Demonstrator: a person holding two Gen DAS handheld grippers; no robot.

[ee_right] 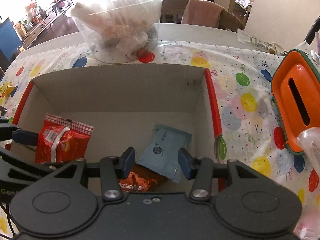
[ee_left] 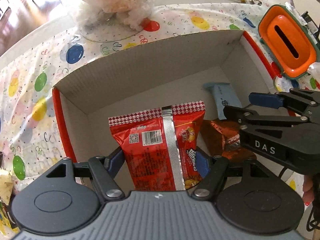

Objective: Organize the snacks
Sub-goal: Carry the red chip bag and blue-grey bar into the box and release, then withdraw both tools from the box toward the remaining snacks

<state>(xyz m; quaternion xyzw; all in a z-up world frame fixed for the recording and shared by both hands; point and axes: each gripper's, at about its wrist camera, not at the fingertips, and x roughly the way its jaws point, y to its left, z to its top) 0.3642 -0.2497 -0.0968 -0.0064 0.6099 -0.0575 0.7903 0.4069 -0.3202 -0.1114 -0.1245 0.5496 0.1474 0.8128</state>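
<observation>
Clamping red snack bag [ee_left: 158,148], left gripper [ee_left: 160,162] crowds gaping right gripper [ee_right: 156,161] over box [ee_right: 120,86].

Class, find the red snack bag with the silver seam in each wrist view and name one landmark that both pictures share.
Left wrist: the red bag is at centre, low, upright between the left hand-held gripper pads, over the box.
Right wrist: the red bag is at lower left, inside the box's left side.
Shared landmark: the orange holder, right of the box in both.
</observation>
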